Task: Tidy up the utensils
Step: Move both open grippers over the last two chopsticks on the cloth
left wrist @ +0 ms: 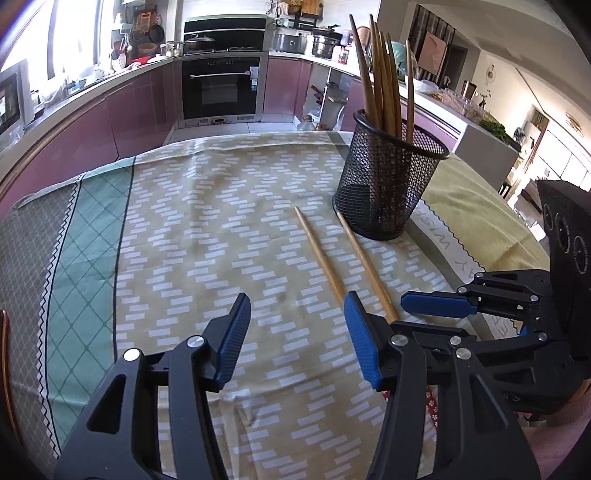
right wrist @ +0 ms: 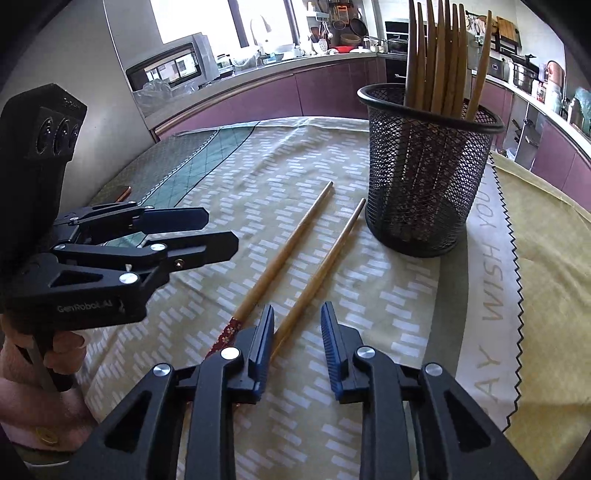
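in the right wrist view, chopstick (right wrist: 236,326) shows red patterned end.

A kitchen wraps around the table: mauve-fronted cabinets (left wrist: 92,122) curve along the left of the frame under a pale worktop (left wrist: 110,75) crowded with pots. A black built-in oven (left wrist: 219,90) sits top centre below a hob. Bright daylight pours through windows (right wrist: 192,18) at upper left. At far right, a lighter room (left wrist: 546,147) opens, perhaps a living area.
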{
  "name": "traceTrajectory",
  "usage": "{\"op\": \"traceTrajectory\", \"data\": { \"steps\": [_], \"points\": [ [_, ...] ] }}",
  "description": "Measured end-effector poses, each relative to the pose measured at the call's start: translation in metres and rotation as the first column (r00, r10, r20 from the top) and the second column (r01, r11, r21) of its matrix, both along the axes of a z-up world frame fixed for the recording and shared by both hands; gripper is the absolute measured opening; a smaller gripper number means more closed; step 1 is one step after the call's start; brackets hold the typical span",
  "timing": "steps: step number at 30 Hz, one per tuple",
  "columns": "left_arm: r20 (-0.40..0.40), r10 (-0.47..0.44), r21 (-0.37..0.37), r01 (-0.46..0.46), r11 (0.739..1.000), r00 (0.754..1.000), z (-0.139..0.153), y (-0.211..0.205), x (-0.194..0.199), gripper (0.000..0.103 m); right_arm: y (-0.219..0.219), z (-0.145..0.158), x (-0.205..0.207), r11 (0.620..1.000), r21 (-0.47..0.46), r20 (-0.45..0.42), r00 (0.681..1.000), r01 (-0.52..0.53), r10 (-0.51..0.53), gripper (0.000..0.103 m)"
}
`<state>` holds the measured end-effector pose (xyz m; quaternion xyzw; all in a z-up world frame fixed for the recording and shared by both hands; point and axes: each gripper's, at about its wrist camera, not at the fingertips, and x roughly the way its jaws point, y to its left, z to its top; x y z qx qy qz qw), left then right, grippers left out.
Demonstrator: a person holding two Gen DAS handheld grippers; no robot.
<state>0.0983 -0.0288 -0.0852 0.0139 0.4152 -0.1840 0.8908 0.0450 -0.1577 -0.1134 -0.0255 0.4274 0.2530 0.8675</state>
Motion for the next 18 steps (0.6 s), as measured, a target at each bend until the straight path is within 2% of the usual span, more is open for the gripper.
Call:
{"op": "traceTrajectory", "data": {
  "steps": [6,10,12,16,18],
  "points": [
    [-0.029,-0.048,0.021,0.048,0.999,0.998,-0.007,-0.019,0.010,0.050,-0.007,0.000,0.000,1.000,-0.005,-0.003,1.000,0.005,-0.005,0.023],
    [-0.054,-0.067,0.042,0.070,0.997,0.996,-0.013,-0.032,0.018,0.039,-0.008,0.000,0.002,1.000,-0.008,-0.002,1.000,0.007,-0.007,0.023],
    [-0.056,-0.067,0.052,0.070,0.996,0.996,-0.016,-0.035,0.020,0.037,-0.008,0.000,0.002,1.000,-0.007,-0.002,1.000,0.008,-0.008,0.023],
    [-0.062,-0.060,0.045,0.063,0.997,0.996,-0.015,-0.036,0.020,0.020,-0.008,0.000,0.003,1.000,-0.008,0.000,1.000,0.011,-0.011,0.022],
    [-0.063,-0.049,0.048,0.052,0.997,0.997,-0.015,-0.034,0.019,0.016,-0.010,-0.001,0.004,1.000,-0.009,0.002,1.000,0.015,-0.015,0.022]
  ]
}}
